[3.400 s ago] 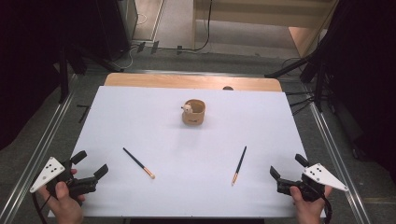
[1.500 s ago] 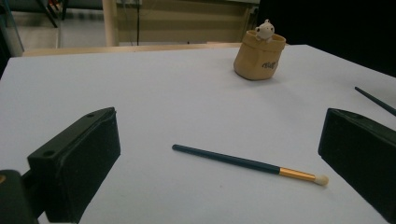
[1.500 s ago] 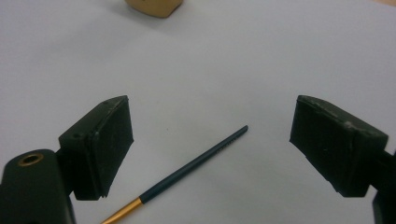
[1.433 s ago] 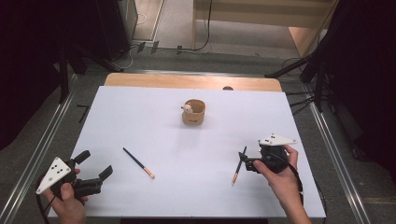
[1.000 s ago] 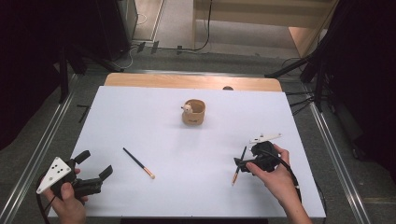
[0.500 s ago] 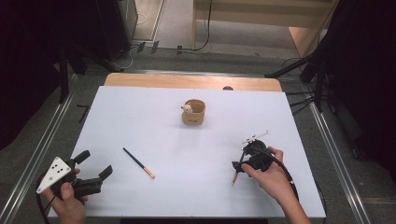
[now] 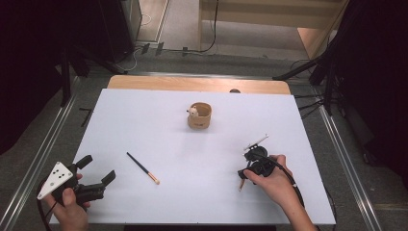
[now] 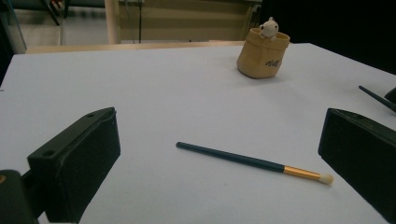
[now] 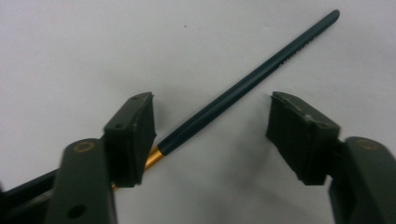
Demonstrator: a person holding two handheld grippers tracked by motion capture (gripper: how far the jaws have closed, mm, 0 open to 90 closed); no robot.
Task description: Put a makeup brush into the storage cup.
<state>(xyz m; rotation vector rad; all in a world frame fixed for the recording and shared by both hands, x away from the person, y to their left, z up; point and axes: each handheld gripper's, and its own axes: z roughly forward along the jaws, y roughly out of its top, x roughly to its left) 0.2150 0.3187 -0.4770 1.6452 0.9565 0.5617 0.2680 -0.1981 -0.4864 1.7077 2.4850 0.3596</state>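
Observation:
A dark teal brush [image 7: 143, 168] with a gold ferrule and pale tip lies on the white table left of centre, and reappears in the left gripper view [image 8: 243, 159]. My left gripper [image 7: 100, 168] rests open at the front left; its jaws [image 8: 217, 121] stand wide apart short of that brush. A second brush [image 9: 247, 84] lies at the right. My right gripper [image 7: 246, 164] points down over it, open [image 9: 212, 100], one jaw on each side of the handle, the left jaw covering the ferrule. A tan pot [image 7: 199, 116] with a small white bear figure stands behind the centre.
The white table top [image 7: 144, 120] ends in a wooden strip at the back and metal rails at both sides. The pot [image 8: 262, 50] stands well beyond the left brush. Dark stands and cables lie off the table at the right.
My right gripper has travelled from the front right corner up and left to the right brush and tipped down over it. The left gripper and both brushes have stayed put.

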